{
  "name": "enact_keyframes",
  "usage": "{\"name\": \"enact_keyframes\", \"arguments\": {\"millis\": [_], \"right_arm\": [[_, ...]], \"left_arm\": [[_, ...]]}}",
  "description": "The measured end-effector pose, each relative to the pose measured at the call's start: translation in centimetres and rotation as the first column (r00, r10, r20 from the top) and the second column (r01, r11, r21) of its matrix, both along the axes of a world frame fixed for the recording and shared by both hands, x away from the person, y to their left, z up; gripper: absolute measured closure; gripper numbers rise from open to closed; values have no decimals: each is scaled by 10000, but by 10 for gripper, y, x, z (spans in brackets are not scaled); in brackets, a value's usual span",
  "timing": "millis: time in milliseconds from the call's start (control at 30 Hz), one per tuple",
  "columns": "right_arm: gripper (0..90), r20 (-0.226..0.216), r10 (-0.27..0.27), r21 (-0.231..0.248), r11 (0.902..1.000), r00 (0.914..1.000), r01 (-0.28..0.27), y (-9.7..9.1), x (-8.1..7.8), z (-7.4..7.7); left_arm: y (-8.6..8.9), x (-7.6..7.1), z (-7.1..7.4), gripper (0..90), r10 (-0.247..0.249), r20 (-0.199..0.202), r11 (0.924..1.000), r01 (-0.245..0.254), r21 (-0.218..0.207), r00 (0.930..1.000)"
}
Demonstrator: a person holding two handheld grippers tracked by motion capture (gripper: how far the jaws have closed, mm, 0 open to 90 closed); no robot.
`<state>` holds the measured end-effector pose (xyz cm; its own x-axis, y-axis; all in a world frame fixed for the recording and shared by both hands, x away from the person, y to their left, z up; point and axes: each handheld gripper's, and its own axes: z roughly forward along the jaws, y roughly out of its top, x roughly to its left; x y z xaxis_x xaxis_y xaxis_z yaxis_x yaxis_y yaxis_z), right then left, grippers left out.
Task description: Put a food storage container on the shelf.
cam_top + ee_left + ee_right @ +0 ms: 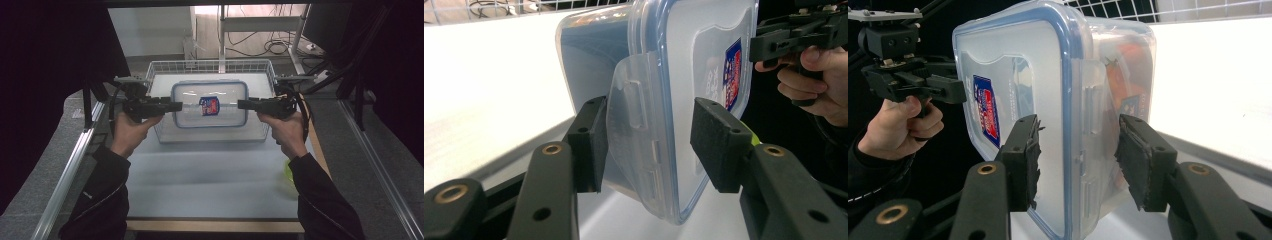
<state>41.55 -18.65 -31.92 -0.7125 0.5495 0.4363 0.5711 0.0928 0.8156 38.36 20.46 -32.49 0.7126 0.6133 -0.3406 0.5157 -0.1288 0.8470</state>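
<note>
A pale table [210,175] carries a white wire basket [165,67] at its far end, and a clear plastic container [210,105] with a blue-rimmed snap lid hangs over that basket, held from both short ends. The container's lid faces up toward the high view and bears a small red and blue label [209,105] at its middle. The left gripper [175,106] holds the container's left end: in the left gripper view its jaws stand about half open, one pad [589,142] against the side latch flap and box wall, the other [719,142] on the lid face. The right gripper [243,104] clamps the opposite end the same way, jaws roughly half open, one worn pad [1025,160] on the lid and the other [1140,160] on the box wall beside the latch.
</note>
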Motion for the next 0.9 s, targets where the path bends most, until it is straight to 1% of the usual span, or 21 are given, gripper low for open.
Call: {"name": "enact_keyframes", "arguments": {"millis": [67,133,267,367,500,567,633,767,900], "right_arm": [[528,0,-1,22,10000,10000,1,0,3,2],[527,32,-29,43,10000,10000,29,1,6,3],[527,-11,-83,124,9999,10000,83,1,12,6],[527,-4,-117,126,9999,9999,117,2,17,10],[527,-59,-172,148,9997,9998,173,2,24,14],[527,-27,-189,135,9997,9998,189,2,29,16],[527,-140,-231,194,9995,9996,233,2,32,17],[527,-81,-256,130,9996,9996,257,4,40,19],[525,-112,-343,170,9993,9993,345,5,47,21]], "left_arm": [[1,4,3,505,-66,47,10000,66,41,10000],[2,7,4,506,-55,10,10000,55,25,10000],[3,14,8,508,-77,13,9999,77,-106,10000],[4,20,9,511,-99,-18,9996,98,-254,9999],[4,27,11,513,-83,-63,9994,81,-344,9999],[5,31,12,514,-80,-84,9992,77,-386,9999],[5,35,12,514,-77,-120,9993,72,-374,9999],[6,43,13,513,-45,-158,9990,38,-454,9999],[7,49,15,513,5,-192,9987,-15,-502,9998]]}}
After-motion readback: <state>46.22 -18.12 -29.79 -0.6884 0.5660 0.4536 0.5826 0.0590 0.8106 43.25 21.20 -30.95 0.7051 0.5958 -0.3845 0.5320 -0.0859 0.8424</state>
